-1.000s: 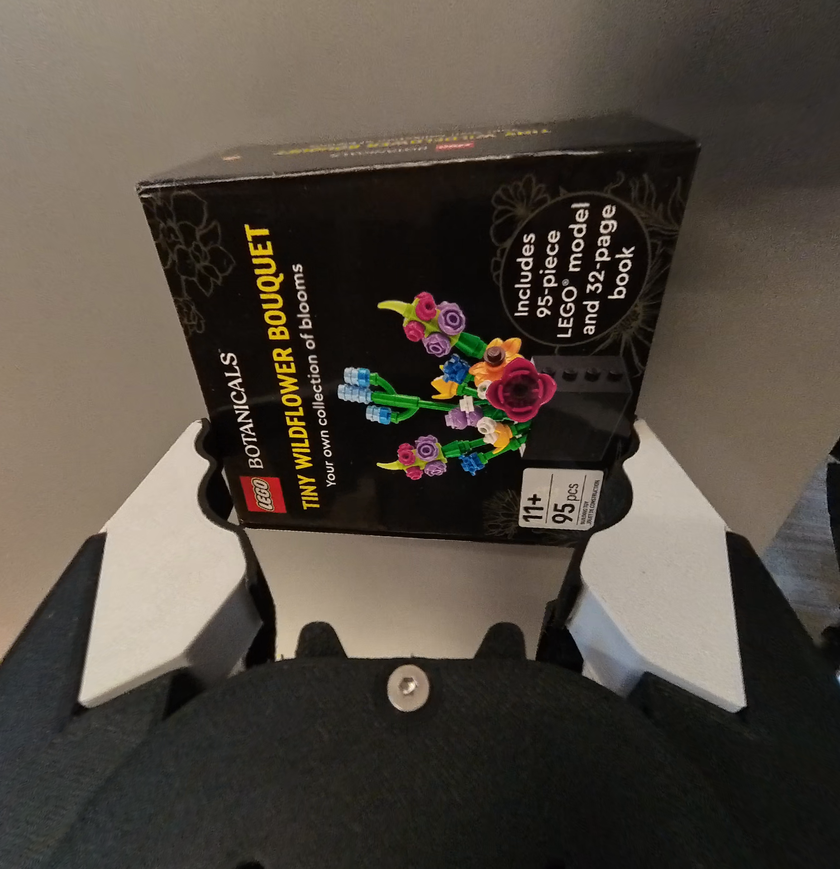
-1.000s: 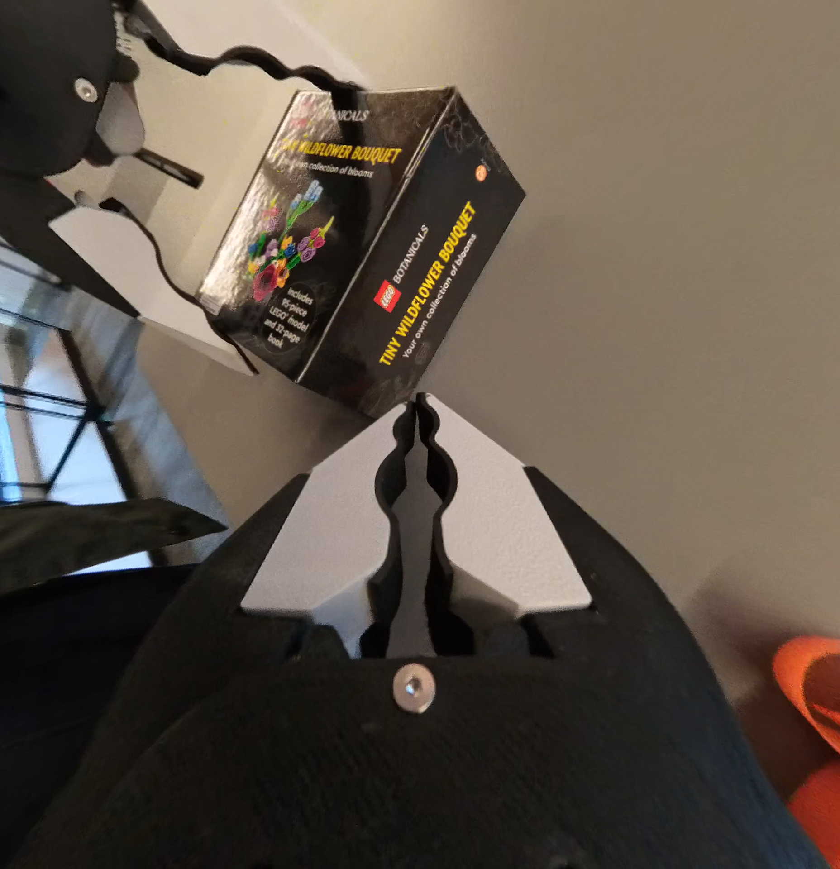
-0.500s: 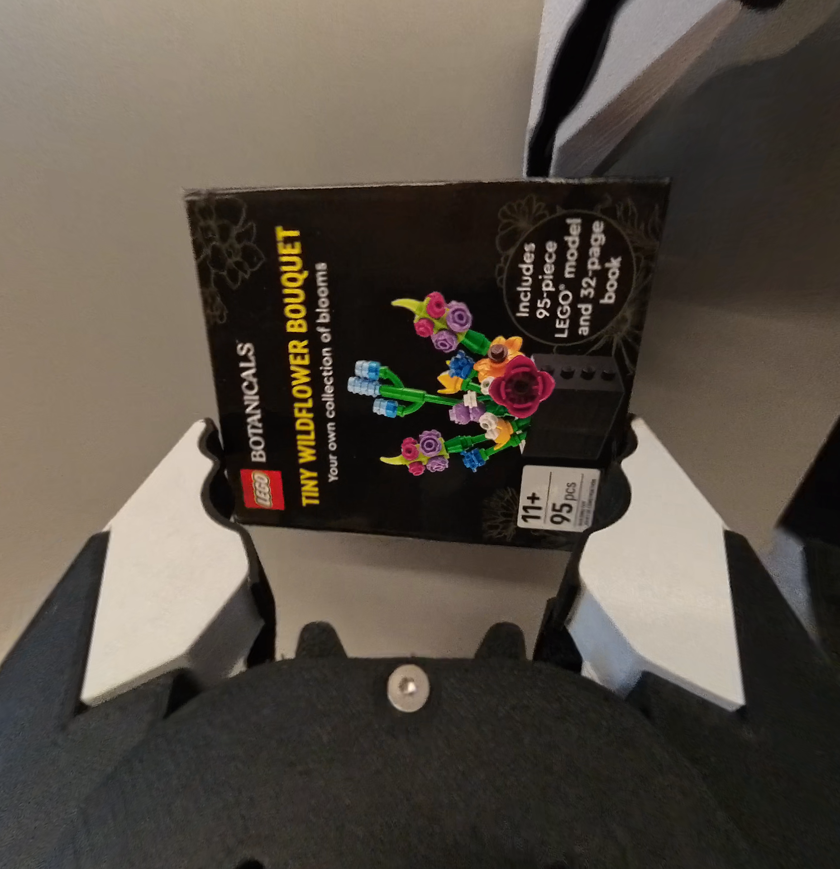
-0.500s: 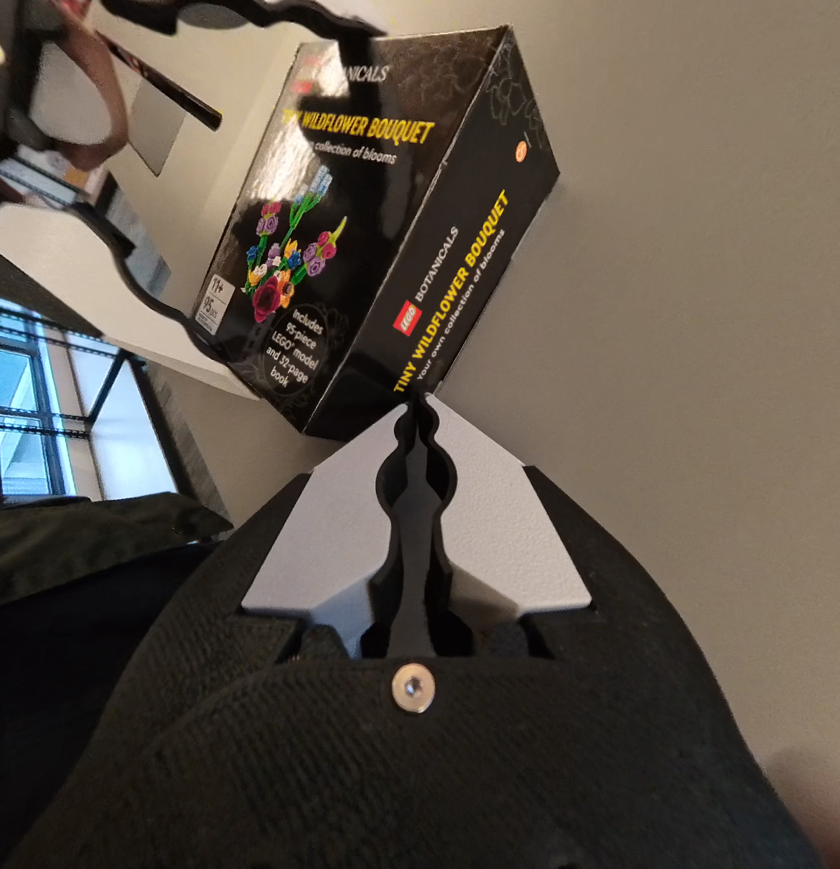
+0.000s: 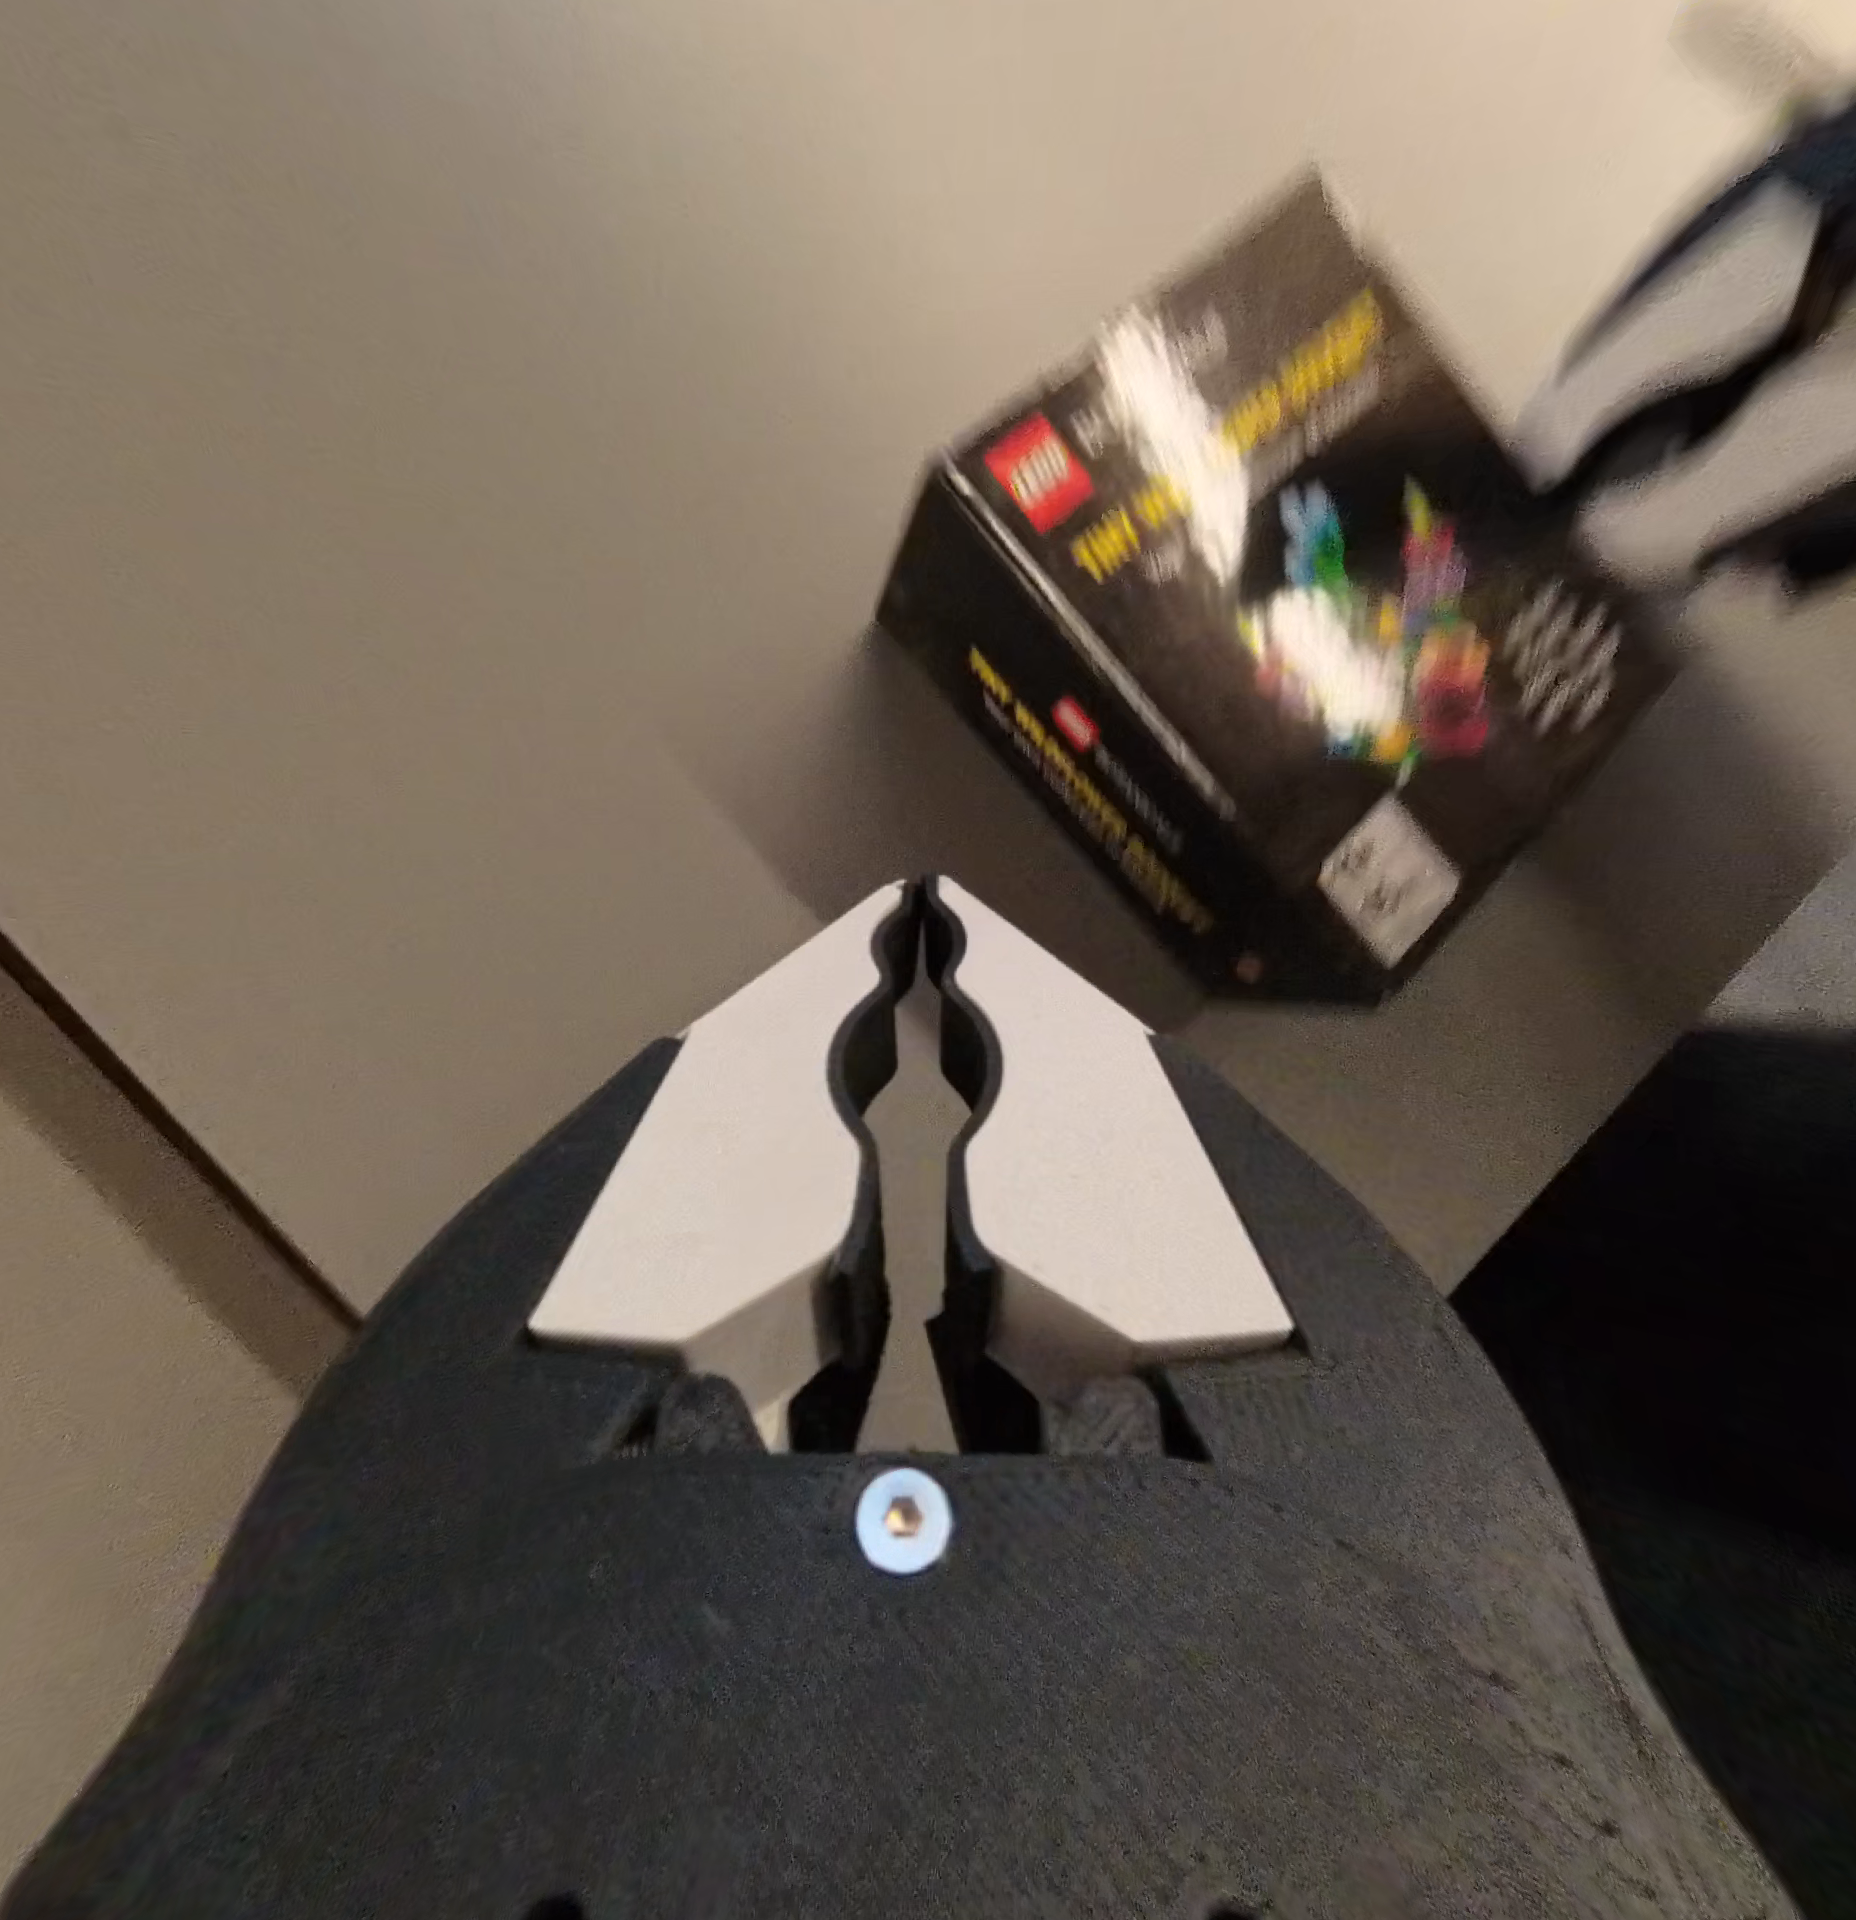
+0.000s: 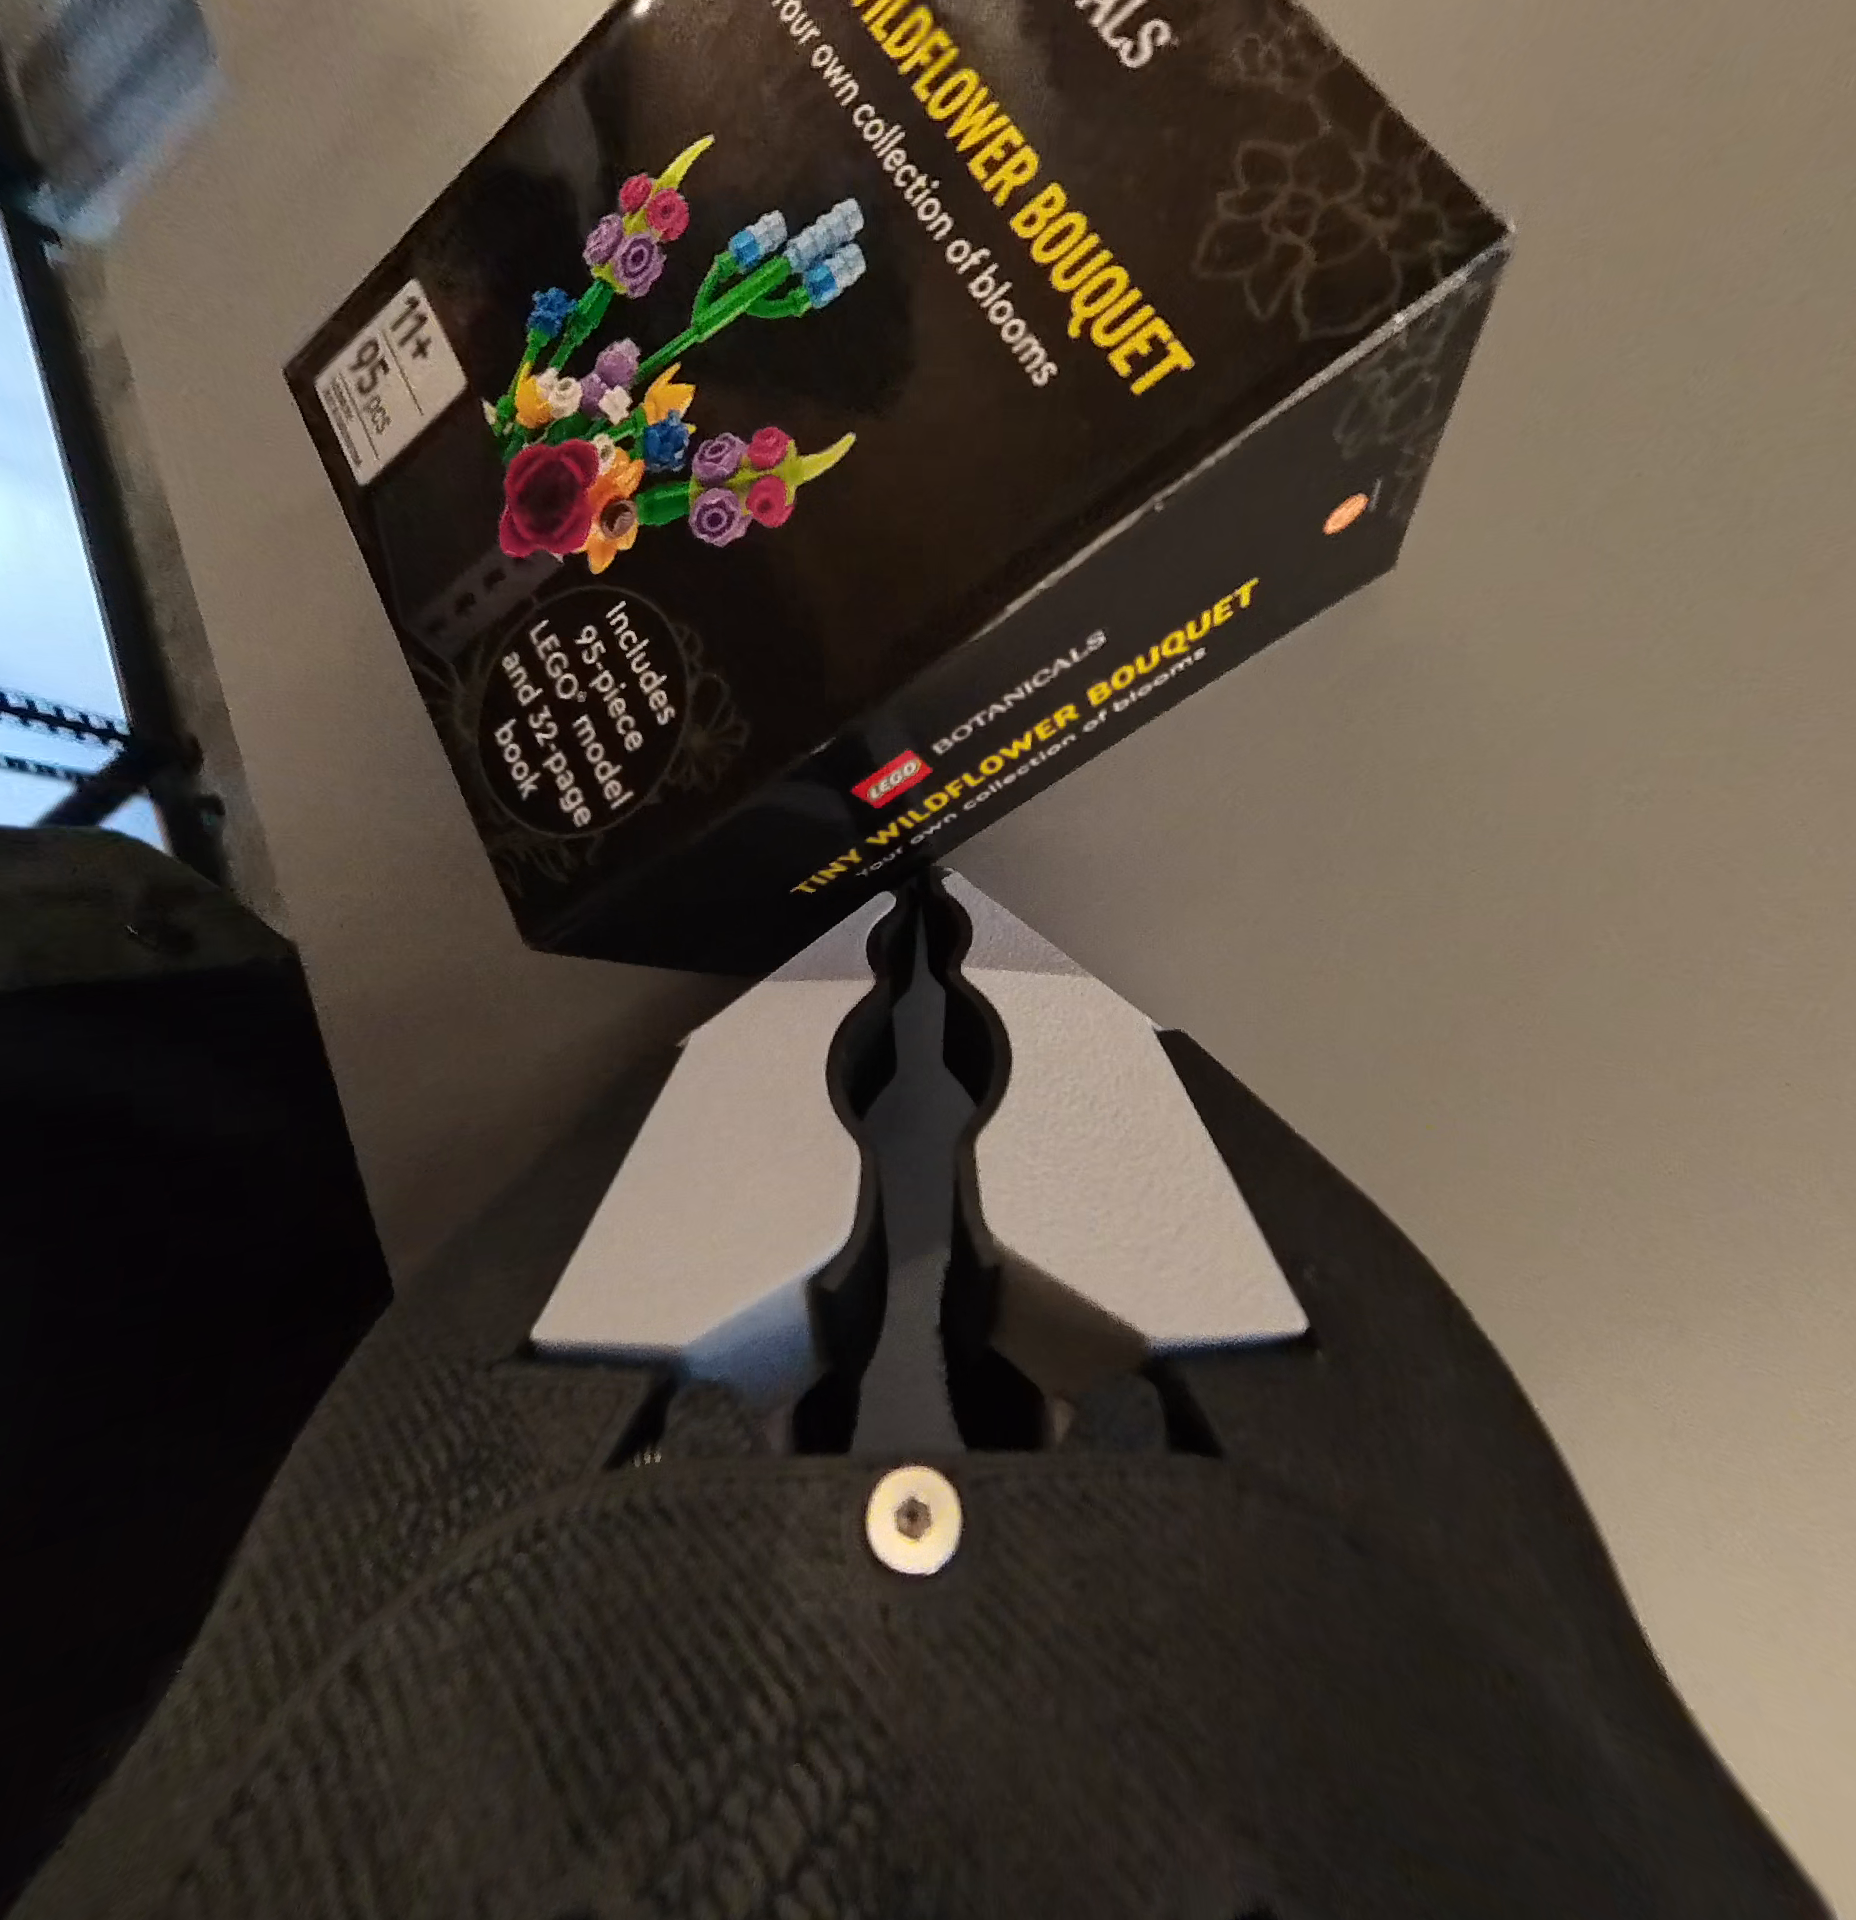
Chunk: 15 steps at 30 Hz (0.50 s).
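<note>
A black cardboard box (image 5: 1288,644) printed with a brick flower bouquet lies on a beige surface (image 5: 488,520), picture face up. In the left wrist view it is blurred and sits ahead and to the right. My left gripper (image 5: 922,883) is shut and empty, a short way from the box's near corner. My right gripper (image 6: 919,883) is shut, and its tips meet the lower edge of the box's narrow side (image 6: 1059,717). The box (image 6: 851,468) fills the upper part of that view. The right gripper also shows blurred in the left wrist view (image 5: 1558,447), at the box's far side.
A dark seam (image 5: 145,1101) crosses the beige surface at the left. A black object (image 5: 1713,1299) lies at the right past the surface's edge, and also shows in the right wrist view (image 6: 124,1143). A bright window with dark bars (image 6: 30,520) is at the far left. My right fingertips sit around 15 cm from my left ones.
My left gripper let go of the box, shut, and pulled back to the left. The box now lies on the surface. My right gripper moved in closer to the box's narrow side.
</note>
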### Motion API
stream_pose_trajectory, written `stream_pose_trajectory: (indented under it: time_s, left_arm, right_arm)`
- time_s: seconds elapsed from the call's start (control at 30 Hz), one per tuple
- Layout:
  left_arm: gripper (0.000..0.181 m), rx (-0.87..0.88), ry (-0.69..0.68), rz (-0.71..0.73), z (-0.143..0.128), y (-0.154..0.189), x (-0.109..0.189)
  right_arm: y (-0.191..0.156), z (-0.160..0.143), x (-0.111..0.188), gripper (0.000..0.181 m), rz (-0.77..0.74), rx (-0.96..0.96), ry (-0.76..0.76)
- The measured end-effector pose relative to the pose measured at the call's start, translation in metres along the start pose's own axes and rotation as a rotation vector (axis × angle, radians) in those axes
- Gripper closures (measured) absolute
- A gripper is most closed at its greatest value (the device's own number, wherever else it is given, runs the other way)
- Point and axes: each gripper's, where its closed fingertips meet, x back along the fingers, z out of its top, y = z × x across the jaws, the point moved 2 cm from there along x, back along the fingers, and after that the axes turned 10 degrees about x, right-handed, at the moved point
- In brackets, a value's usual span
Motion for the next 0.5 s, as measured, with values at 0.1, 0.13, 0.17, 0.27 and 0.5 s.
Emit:
stream_pose_trajectory:
  time_s: [0.1,0.13,0.17,0.27,0.5]
  left_arm:
    - [0.181,-0.244,-0.23,-0.047,-0.028,0.01,-0.016]
    - [0.181,-0.297,-0.278,-0.039,-0.034,0.011,-0.024]
    - [0.181,-0.339,-0.29,-0.033,-0.034,0.013,-0.032]
    - [0.181,-0.384,-0.257,-0.066,-0.024,0.029,-0.045]
    - [0.181,-0.349,-0.189,-0.058,-0.017,0.047,-0.058]
  right_arm:
    - [0.0,0.002,-0.001,0.181,0.013,0.093,-0.026]
    - [0.001,0.002,-0.001,0.181,0.014,0.119,-0.037]
    - [0.001,0.003,-0.002,0.18,0.015,0.138,-0.048]
    - [0.004,0.006,-0.003,0.181,0.002,0.162,-0.06]
    - [0.021,0.011,0.016,0.181,-0.163,0.214,-0.141]
